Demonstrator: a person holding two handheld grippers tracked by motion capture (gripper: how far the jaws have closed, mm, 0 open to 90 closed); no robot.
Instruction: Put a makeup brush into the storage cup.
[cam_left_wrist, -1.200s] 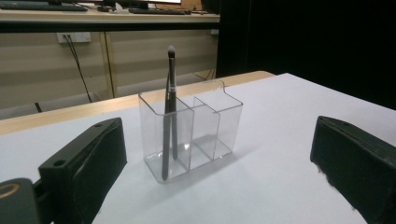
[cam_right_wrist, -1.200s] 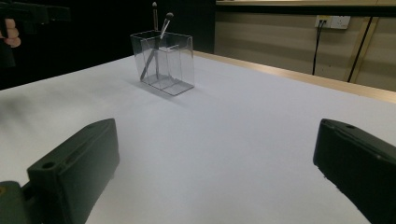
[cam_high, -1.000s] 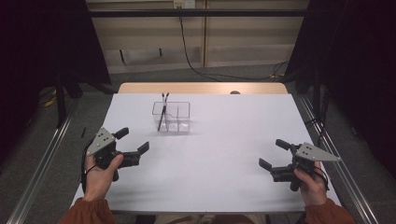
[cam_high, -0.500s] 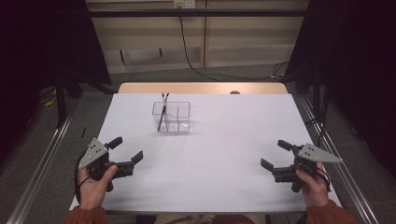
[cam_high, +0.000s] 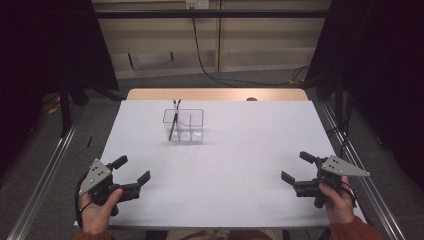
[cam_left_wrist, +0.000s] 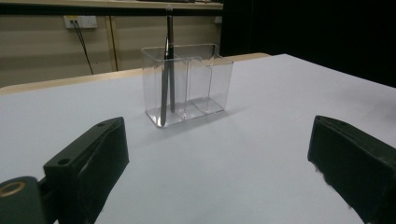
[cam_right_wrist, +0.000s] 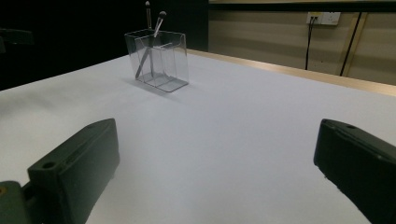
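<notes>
No writing, label, brand or number can be read anywhere. The clear organizer (cam_left_wrist: 187, 84) and the thin dark sticks (cam_left_wrist: 168, 65) standing in it carry no legible marking. The white worktop (cam_high: 240, 165) is plain, and the wall socket (cam_left_wrist: 80, 21) shows no readable text.

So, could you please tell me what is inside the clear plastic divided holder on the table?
The clear plastic divided holder has two thin dark brushes standing in one end compartment. The other compartments look empty; nothing is covered.
</notes>
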